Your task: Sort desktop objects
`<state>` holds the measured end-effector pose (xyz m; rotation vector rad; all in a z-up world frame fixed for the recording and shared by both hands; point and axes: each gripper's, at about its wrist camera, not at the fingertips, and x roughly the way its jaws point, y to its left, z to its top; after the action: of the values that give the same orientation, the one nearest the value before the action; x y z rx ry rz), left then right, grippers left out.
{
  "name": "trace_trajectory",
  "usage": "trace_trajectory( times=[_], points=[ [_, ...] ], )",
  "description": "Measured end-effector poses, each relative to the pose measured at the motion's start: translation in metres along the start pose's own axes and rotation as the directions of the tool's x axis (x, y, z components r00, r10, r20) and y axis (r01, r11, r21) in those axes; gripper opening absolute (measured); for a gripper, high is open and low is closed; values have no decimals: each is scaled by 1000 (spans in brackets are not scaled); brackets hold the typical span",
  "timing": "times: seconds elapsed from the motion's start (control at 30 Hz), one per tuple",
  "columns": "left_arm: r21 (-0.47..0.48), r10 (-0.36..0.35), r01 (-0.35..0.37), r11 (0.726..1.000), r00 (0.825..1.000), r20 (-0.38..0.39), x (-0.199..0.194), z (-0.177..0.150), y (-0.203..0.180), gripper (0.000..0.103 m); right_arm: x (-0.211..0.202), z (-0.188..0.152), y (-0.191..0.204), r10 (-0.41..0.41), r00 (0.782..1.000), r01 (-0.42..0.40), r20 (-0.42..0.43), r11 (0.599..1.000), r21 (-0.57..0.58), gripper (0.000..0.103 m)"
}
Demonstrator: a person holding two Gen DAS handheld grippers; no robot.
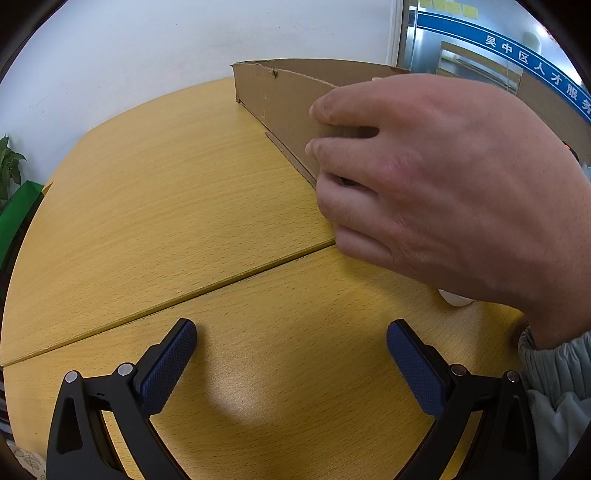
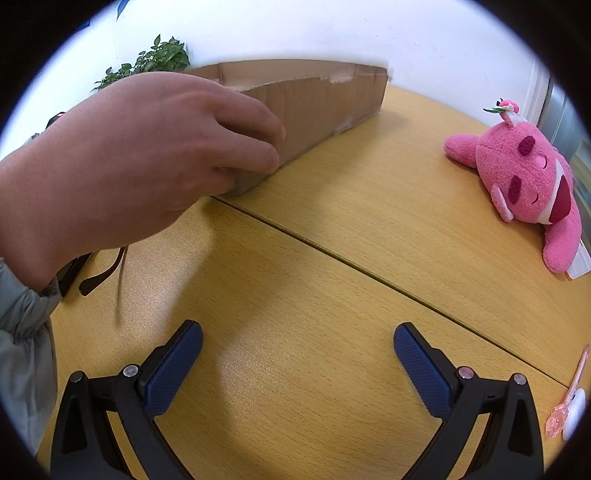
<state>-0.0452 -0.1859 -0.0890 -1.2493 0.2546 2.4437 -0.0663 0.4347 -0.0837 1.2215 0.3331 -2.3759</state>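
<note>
With both grippers (image 1: 291, 349) (image 2: 297, 349) spread empty, our hand (image 1: 436, 177) steadies the box (image 2: 317, 107) squarely before sorting.

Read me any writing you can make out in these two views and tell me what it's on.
"吴中区人才服务" in white characters on the blue band across the glass panel at upper right of the left wrist view; the band runs out of frame, so the text may continue.
Yellow notes at the top edge of that glass: too small to read.
Cardboard box, pink plush toy, wooden table: no writing visible.
</note>
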Motion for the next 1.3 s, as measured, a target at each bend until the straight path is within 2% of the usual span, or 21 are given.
trace_trajectory(
  times=[1.3],
  points=[
    [-1, 0, 0, 1000, 1000, 0, -3, 11, 5, 103, 3, 6, -2, -1, 1000, 1, -4, 1000, 4, 103]
  ],
)
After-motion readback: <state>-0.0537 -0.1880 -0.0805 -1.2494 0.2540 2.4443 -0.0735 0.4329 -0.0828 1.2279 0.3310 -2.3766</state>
